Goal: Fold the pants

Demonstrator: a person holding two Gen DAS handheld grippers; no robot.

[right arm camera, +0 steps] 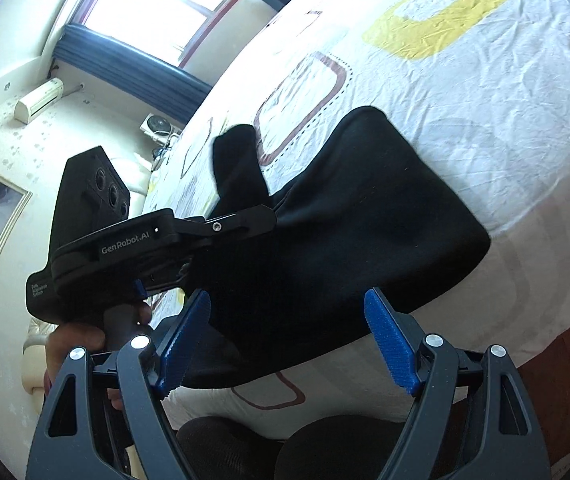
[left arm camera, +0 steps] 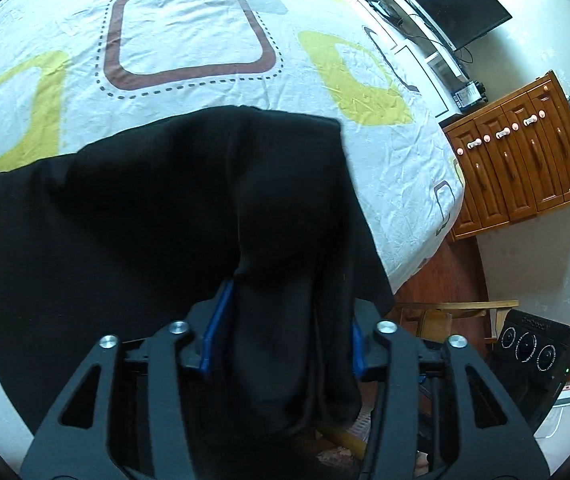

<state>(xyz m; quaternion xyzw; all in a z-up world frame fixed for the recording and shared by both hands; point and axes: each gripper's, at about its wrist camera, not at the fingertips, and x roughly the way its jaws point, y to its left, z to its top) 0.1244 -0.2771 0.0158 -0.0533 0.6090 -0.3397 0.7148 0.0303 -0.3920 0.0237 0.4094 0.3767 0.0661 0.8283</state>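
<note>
White bedding [left arm camera: 205, 40] with brown and yellow rounded squares covers the bed across the left wrist view. Black pants [left arm camera: 125, 208] lie on its near part, bunched and folded over, one thick fold rising toward the camera. The left gripper [left arm camera: 281, 332] pinches that fold: cloth fills the space between its blue pads [left arm camera: 215, 328] and hangs over the right one. To the right, off the bed, stand a wooden cabinet [left arm camera: 525, 168], a dark television [left arm camera: 453, 4] on the far wall and a black speaker [left arm camera: 533, 356] on the floor.

From the right wrist view, the same sheet [right arm camera: 485, 100] fills the right and far side, with a window [right arm camera: 157, 4] and an air conditioner [right arm camera: 39, 100] far left. The pants [right arm camera: 365, 220] stretch from the bed's near edge up onto the sheet. The left gripper [right arm camera: 245, 216], held in a hand [right arm camera: 81, 340], clamps the cloth at left. The right gripper [right arm camera: 285, 340] is spread wide, its blue pads [right arm camera: 391, 344] well apart, with the pants' near edge between them but not squeezed.
</note>
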